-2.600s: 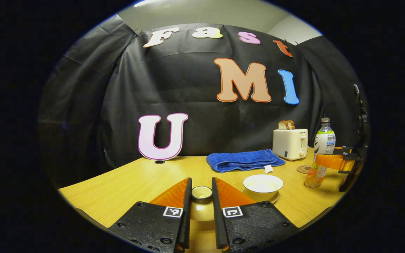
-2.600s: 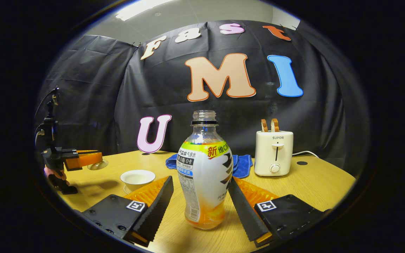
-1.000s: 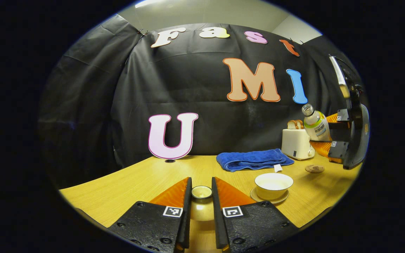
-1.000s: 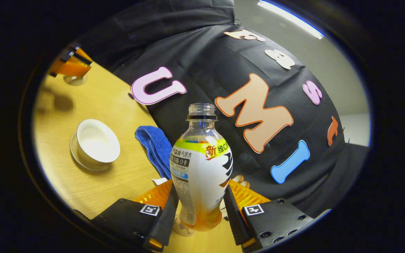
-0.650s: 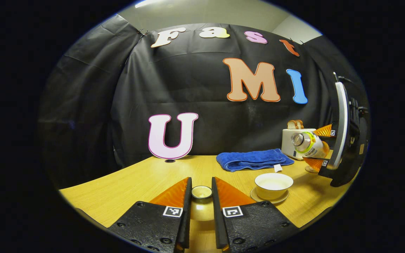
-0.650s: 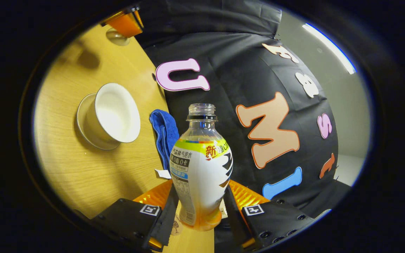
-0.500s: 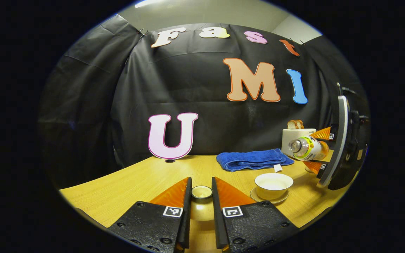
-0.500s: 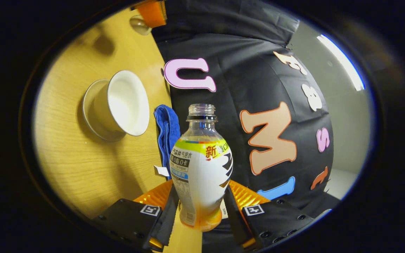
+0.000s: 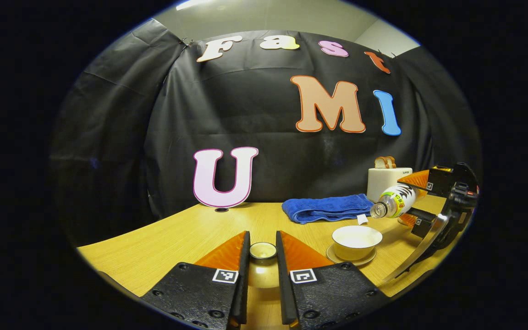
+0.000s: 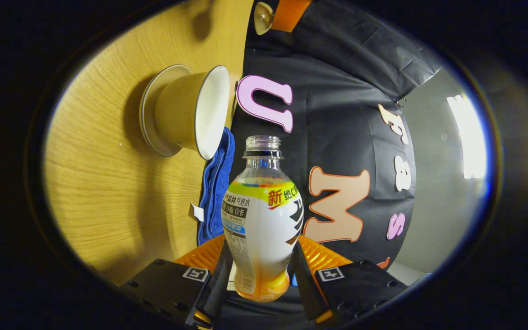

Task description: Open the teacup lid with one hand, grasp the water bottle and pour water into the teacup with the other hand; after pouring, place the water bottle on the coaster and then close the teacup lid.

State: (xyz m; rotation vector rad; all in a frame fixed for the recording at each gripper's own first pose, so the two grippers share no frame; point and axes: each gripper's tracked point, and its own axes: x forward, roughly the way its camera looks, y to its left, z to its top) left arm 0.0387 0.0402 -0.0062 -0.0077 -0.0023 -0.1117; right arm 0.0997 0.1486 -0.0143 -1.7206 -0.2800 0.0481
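Left gripper view: left gripper (image 9: 262, 256) closed on lid (image 9: 263, 250) knob, held above surface (image 9: 177, 238). Right gripper view: right gripper (image 10: 258, 275) clamps bottle (image 10: 261, 224) at lower body, both fingers pressing. Bottle uncapped, tipped approx. horizontal, mouth near and above teacup (image 9: 356, 238) rim. Teacup open, on saucer (image 9: 337, 257). Blue towel (image 9: 330, 207) and toaster (image 9: 385, 181) behind.

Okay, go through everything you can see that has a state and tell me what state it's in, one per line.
Teacup: uncovered, upright on its saucer.
Lid: off the cup, clamped in the left gripper.
Bottle: uncapped, tipped mouth toward the cup, clamped in the right gripper.
Toaster: bread sticking up.
Towel: folded.
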